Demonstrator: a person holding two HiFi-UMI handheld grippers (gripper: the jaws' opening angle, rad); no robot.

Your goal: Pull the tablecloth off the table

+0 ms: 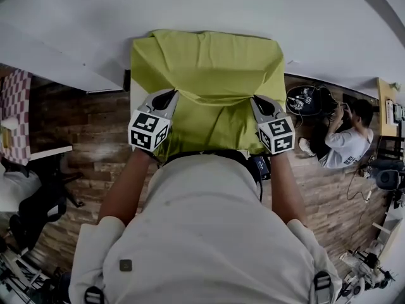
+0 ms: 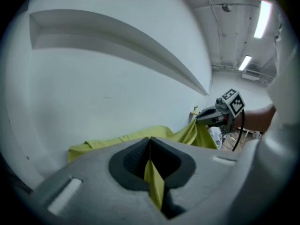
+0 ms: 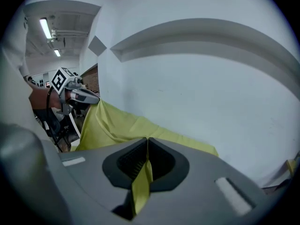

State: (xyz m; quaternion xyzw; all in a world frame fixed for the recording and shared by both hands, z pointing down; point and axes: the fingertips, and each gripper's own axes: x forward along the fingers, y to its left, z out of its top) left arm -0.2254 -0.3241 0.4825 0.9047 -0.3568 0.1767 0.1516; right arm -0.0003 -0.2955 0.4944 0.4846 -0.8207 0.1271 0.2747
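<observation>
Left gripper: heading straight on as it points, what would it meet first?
More of the tablecloth that the left gripper is shut on, then probably the white wall; depth is unclear.

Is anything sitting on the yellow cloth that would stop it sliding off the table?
Nothing visible does. The cloth has nothing lying on it, and the left gripper and right gripper both pinch its near edge.

The right gripper (image 3: pixel 147 146) has its jaws pressed together on a fold of cloth (image 3: pixel 123 125), which hangs below them. Beyond the jaws, the cloth stretches up-left to the left gripper (image 3: pixel 95 100), which also pinches it.
</observation>
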